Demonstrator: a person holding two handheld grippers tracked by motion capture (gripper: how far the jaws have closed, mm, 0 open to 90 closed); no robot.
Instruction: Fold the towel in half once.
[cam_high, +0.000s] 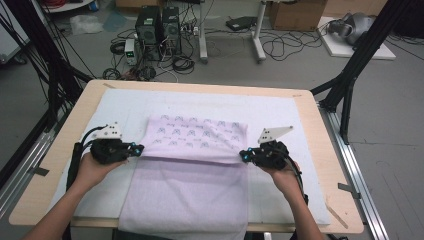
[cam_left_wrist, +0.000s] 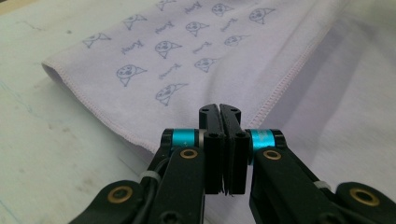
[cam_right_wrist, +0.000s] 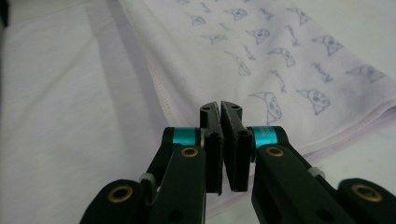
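The left gripper is clamped on the left corner of the lilac towel's folded-over flap, and the right gripper is clamped on the flap's right corner. The towel is spread on the white mat, its printed flap lying across the far half, its near edge hanging over the table front.

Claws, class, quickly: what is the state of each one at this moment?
Left claw: closed, at the edge of the lilac towel; whether it pinches it cannot be told.
Right claw: closed, same doubt.
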